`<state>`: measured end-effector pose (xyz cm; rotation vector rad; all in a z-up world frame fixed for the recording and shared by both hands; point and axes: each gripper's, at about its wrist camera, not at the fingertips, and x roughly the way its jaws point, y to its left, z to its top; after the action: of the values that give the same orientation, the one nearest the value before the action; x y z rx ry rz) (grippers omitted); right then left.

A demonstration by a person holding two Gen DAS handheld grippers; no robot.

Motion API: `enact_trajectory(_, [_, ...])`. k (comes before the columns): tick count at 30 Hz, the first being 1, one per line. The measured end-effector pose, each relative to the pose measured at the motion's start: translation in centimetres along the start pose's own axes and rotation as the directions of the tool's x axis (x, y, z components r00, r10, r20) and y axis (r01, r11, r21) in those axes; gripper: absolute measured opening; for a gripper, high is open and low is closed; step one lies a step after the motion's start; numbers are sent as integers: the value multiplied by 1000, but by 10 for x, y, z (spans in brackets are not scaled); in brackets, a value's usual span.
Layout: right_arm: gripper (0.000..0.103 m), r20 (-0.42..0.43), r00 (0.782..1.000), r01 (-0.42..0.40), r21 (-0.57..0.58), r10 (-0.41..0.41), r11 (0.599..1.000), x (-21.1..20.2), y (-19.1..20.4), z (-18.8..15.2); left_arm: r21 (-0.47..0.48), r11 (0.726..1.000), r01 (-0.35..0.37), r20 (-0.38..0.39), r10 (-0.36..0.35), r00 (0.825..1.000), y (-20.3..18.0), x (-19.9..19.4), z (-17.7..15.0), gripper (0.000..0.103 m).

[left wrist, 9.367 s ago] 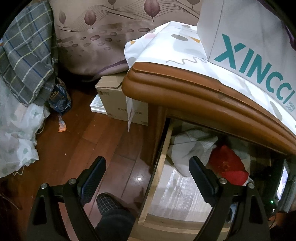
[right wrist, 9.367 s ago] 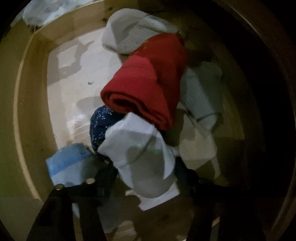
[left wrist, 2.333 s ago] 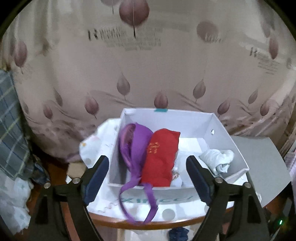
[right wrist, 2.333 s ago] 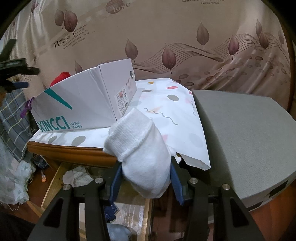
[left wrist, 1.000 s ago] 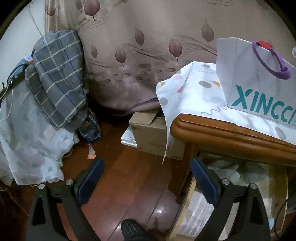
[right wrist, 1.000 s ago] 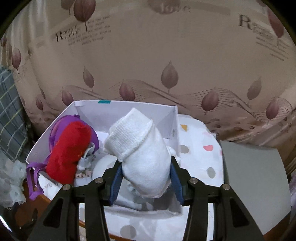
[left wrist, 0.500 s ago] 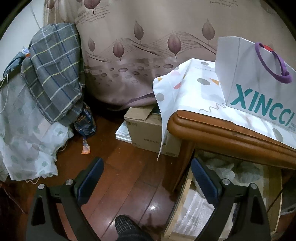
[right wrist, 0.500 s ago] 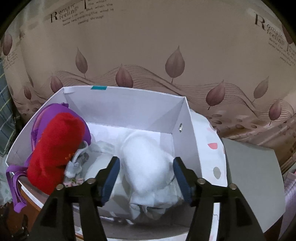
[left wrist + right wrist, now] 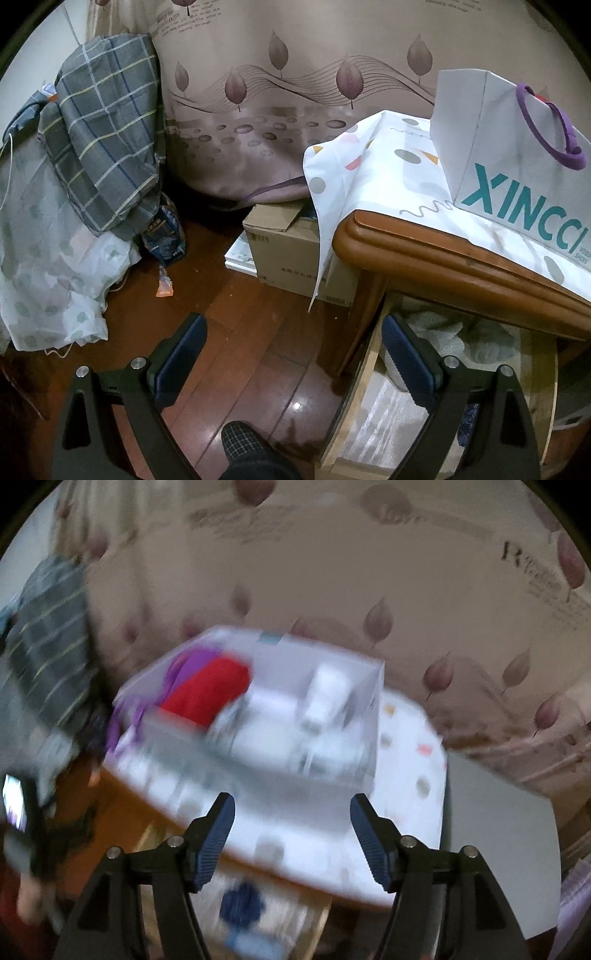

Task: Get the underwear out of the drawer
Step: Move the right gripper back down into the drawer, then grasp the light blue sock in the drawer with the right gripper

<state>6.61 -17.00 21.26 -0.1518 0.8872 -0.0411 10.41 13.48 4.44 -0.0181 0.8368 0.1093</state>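
Both tools empty, jaws wide: right tool [image 9: 291, 825] above shoebox [image 9: 343, 753]; left tool [image 9: 293, 354] idle. I'd drop right tool straight into drawer [image 9: 360, 391] for navy underwear [image 9: 242, 904], pinch mid-bundle.

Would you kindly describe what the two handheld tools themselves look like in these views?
Both look alike. The left tool has matte black angular arms with triangular cut-outs and round silver bolt heads, and its fingers carry dark blue, finely ribbed pads. The right tool shows the same black frame, silver bolts and ribbed dark blue pads. No cables, markings or sleeves are visible.
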Motion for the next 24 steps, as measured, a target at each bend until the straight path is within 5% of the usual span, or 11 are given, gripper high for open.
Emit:
enact_trajectory(3, [67,-118,991,-69,-59,62,996,3,9,-37,8,1000,2,3,-2,1000,-2,-1,-2,95])
enact_trajectory(8, [67,-324,935,-191,-106,148,976,40,22,-92,49,999,6,8,-7,1000,-11,-2,-4,95])
enact_trajectory(13, [67,-516,834,-309,-144,195,940,99,37,-131,77,996,38,-6,-38,999,-18,0,-4,95])
enact_trajectory(24, [67,-702,700,-361,-191,130,913,198,53,-186,122,991,62,-16,-61,998,-29,-2,-6,95])
